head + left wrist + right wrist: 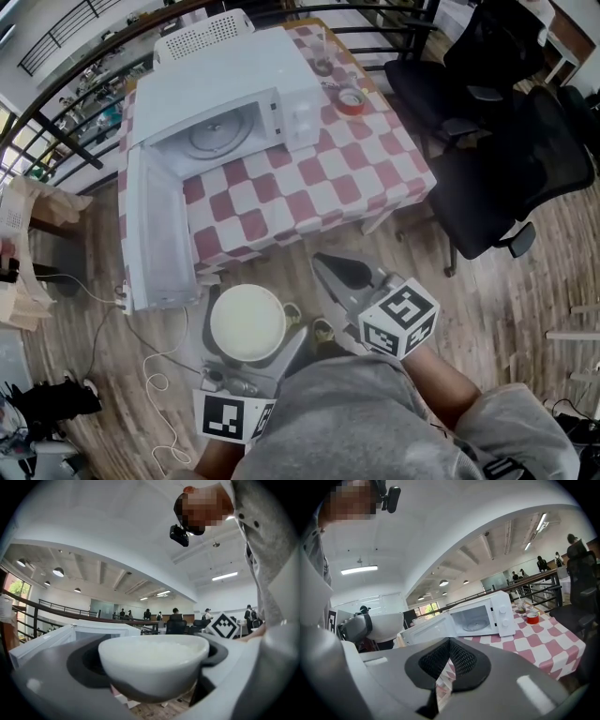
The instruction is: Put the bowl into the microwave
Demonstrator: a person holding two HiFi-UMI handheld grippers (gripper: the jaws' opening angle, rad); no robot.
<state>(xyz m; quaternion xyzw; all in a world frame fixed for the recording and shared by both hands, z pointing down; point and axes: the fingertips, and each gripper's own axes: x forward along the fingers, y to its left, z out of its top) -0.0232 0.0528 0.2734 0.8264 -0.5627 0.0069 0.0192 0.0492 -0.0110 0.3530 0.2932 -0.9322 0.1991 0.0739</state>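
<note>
Left tool (251, 328): you have its jaws pinching the white bowl (246, 319) from both sides. The bowl is upright with its mouth up. It is round, so it has no long axis. It hangs over the wood floor (112, 375), off the near edge of the checked surface (309, 187) and just beside the open door (159, 230) of the microwave (234, 103). The microwave's opening faces you. Right tool (328, 267): jaws pressed together, holding nothing.
</note>
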